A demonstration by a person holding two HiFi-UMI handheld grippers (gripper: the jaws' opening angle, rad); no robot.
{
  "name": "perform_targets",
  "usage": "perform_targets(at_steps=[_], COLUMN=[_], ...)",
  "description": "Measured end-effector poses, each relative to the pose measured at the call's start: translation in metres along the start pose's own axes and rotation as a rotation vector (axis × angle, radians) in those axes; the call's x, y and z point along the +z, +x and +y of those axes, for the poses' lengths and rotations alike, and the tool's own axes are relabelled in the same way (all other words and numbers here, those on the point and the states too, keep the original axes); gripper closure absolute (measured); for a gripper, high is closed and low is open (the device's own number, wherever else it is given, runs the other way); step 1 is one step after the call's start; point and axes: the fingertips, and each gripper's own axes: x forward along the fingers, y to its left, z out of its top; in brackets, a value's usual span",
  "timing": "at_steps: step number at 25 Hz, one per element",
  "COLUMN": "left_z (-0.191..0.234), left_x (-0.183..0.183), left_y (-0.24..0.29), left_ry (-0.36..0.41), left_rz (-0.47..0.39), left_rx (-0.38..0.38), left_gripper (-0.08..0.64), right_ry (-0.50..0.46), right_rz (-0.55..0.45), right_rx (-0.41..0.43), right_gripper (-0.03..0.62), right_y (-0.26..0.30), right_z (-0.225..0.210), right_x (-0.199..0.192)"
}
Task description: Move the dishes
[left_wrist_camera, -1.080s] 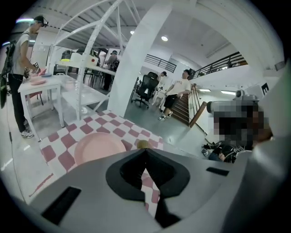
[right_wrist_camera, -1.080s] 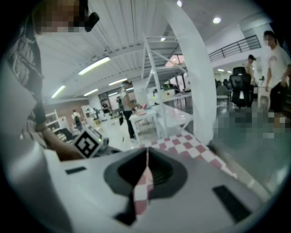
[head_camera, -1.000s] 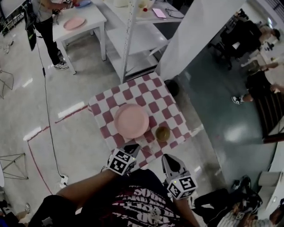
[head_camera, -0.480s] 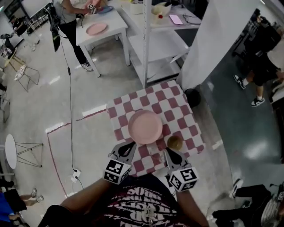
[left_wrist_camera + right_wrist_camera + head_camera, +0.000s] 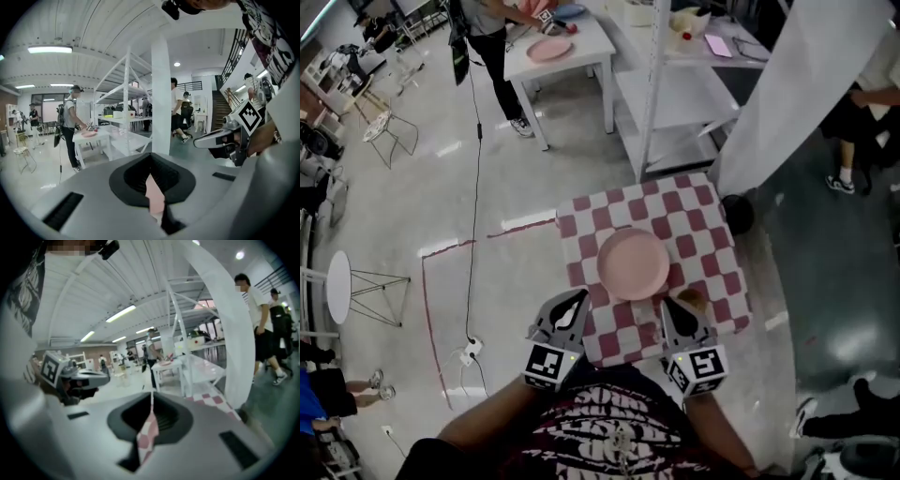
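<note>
Fingers of the left gripper (image 5: 574, 302) and right gripper (image 5: 672, 307) are pressed together, holding nothing, over the near edge of the checked table (image 5: 712, 202). Just ahead lies the pink plate (image 5: 633, 264), a small brown bowl (image 5: 692, 298) beside the right tips. Reaching in closed could shove the plate off onto the hard floor (image 5: 412, 206); people (image 5: 487, 37) work nearby
</note>
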Motion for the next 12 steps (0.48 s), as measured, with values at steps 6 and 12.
perform_targets(at_steps=[6,12], left_z=[-0.010,-0.038], left_x=[-0.046,-0.099], left_y=[0.029,0.072], left_ry=[-0.051,-0.127], left_rz=[0.188,0.380], left_rx=[-0.223,-0.497], left_gripper=[0.529,0.529], right_ry=[0.041,0.089], right_rz=[-0.004,0.013], right_rx=[-0.131,-0.337], right_gripper=[0.555,0.555], right_y=[0.003,-0.026], right_z=[-0.012,-0.015], right_x=[0.007,-0.002])
